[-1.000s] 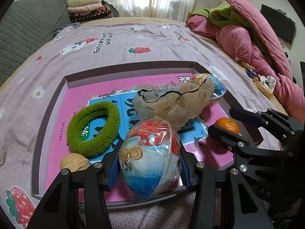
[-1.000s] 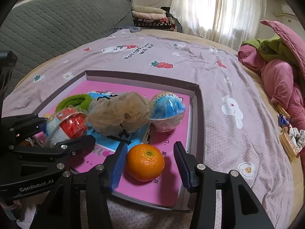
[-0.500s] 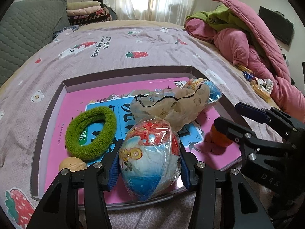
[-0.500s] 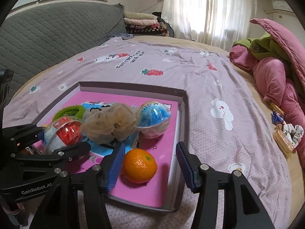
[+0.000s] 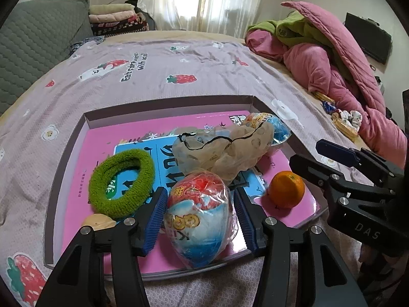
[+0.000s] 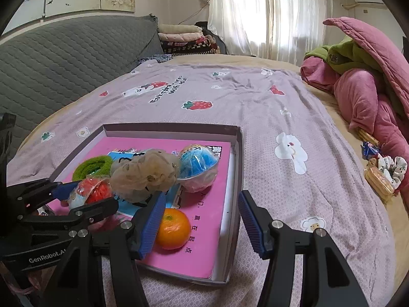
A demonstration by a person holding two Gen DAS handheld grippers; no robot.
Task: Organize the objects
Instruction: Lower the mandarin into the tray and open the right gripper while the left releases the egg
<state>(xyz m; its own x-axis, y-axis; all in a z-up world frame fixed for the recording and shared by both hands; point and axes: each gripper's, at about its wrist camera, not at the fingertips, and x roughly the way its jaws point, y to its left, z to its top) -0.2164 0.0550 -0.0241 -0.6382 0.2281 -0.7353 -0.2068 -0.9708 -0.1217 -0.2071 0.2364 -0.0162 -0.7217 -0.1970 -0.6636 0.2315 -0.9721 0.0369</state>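
A shallow grey box [image 5: 65,168] with a pink book inside lies on the bed. My left gripper [image 5: 199,220] has its blue pads against a plastic-wrapped red, white and blue toy egg [image 5: 198,217], which rests at the box's near edge; the jaws are just beginning to open. Seen from the right wrist, the left gripper [image 6: 94,194] still straddles the egg [image 6: 89,192]. An orange [image 6: 175,230] lies loose on the book beside the left pad of my right gripper [image 6: 202,225], whose jaws are opening and touch nothing. The right gripper [image 5: 305,153] hangs just right of the orange [image 5: 286,189].
In the box are also a green fuzzy ring [image 5: 120,181], a beige mesh puff [image 5: 222,148], a wrapped blue ball [image 6: 198,166] and a small tan lump [image 5: 98,221]. Pink and green bedding [image 5: 332,58] is piled at the right, with snack packets [image 6: 378,179] near it.
My right gripper has drawn back and up from the orange with its jaws spreading; the orange stays on the book. The left gripper and egg have hardly moved.
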